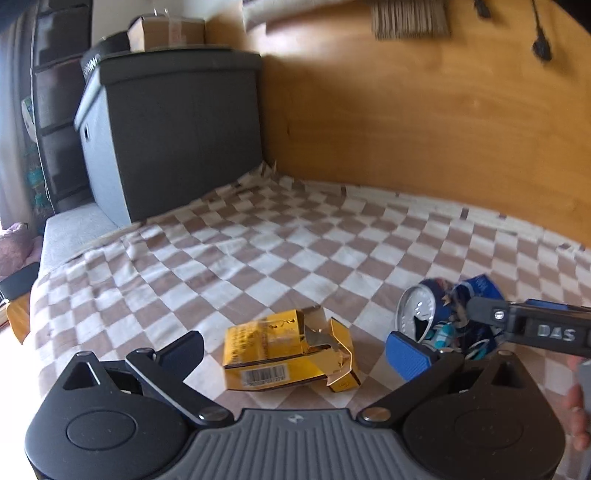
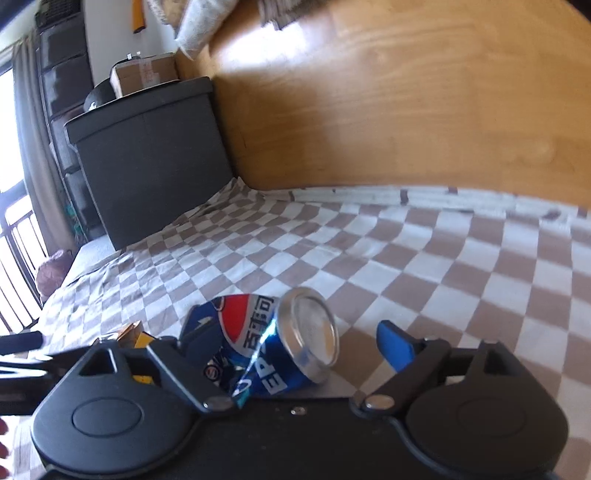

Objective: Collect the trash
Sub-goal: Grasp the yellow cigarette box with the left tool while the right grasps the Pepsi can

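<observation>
A crushed yellow carton lies on the checked blanket. My left gripper is open around it, and neither pad touches it. To its right lies a crushed blue Pepsi can, with a finger of my right gripper reaching over it. In the right wrist view the can lies on its side between the spread fingers of my right gripper. The left finger sits against the can's dented side, and the blue right pad stands clear of its silver end. The carton peeks out at the left.
A dark grey storage box with a cardboard box on top stands at the blanket's far left. A wooden panel rises along the back. A person's hand shows at the right edge.
</observation>
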Action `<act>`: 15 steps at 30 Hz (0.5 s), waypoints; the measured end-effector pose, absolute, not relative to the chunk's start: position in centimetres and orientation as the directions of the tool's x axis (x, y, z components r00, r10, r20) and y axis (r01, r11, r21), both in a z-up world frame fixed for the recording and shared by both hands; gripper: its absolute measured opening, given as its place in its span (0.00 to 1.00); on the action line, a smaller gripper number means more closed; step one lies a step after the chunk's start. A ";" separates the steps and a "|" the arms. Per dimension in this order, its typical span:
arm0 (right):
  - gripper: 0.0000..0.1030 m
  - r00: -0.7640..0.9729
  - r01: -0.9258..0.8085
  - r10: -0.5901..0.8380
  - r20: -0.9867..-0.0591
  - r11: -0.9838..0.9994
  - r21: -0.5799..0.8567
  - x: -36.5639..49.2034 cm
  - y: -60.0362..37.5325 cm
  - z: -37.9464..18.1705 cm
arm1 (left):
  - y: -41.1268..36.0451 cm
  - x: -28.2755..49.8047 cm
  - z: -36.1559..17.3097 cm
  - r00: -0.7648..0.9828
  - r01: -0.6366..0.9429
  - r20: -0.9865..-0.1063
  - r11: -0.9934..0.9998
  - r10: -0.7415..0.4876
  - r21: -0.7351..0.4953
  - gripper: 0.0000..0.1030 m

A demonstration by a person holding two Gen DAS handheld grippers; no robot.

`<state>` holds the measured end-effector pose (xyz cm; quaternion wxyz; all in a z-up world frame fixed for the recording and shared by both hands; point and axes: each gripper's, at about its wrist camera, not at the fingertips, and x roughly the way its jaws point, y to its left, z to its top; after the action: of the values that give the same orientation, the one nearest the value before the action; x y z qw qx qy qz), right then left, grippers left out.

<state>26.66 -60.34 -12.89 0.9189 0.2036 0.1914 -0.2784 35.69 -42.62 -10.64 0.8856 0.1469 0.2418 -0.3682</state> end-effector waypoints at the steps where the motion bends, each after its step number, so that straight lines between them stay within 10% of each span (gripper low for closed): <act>1: 0.88 0.768 0.595 -0.436 -0.468 0.756 0.272 26.7 -60.4 -13.1 | -43.0 36.0 -10.9 0.612 0.721 -0.545 0.687 -0.573 0.087 1.00; 6: 0.85 0.788 0.579 -0.407 -0.461 0.745 0.332 27.0 -60.7 -13.9 | -44.8 37.2 -12.1 0.619 0.707 -0.585 0.696 -0.524 0.124 1.00; 15: 0.49 0.792 0.571 -0.390 -0.469 0.746 0.344 26.7 -60.8 -13.8 | -45.7 39.6 -13.3 0.619 0.660 -0.627 0.745 -0.472 0.091 1.00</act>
<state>26.73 -60.80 -13.84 0.9153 0.2417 0.1870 -0.2623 39.64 -45.74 -13.28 0.8858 0.1584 0.2968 -0.3197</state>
